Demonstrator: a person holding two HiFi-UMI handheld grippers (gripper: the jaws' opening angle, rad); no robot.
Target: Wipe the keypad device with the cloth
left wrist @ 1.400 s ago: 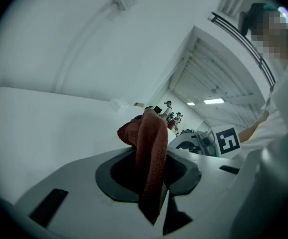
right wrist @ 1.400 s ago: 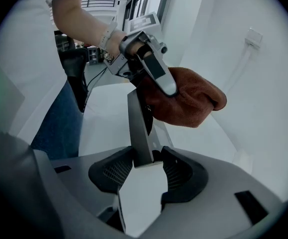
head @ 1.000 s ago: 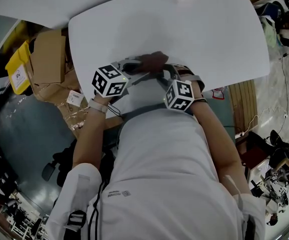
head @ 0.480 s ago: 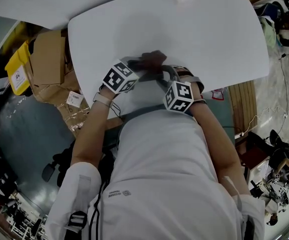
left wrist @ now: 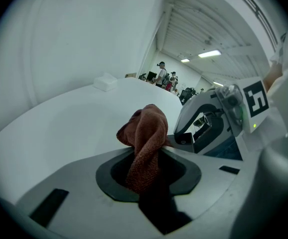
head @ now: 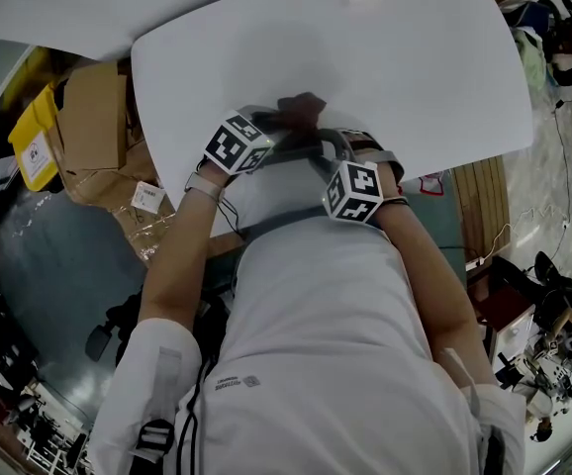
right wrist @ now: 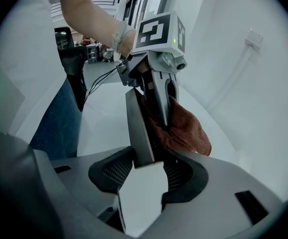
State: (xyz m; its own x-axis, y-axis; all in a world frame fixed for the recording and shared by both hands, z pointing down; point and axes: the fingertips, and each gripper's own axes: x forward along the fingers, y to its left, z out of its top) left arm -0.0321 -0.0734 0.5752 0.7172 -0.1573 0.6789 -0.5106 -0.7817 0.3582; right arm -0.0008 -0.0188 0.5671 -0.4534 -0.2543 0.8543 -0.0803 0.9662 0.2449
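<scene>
Keypad device [right wrist: 136, 128] stands on edge, clamped in the right claw [right wrist: 143, 169]. The left claw [left wrist: 145, 156], pinching the brown cloth [left wrist: 148, 126], has slid toward one o'clock along it, above the white surface [head: 405, 57]'s near edge. Wiping looks under way.

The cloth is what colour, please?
The cloth is reddish brown, clearest in the left gripper view.
</scene>
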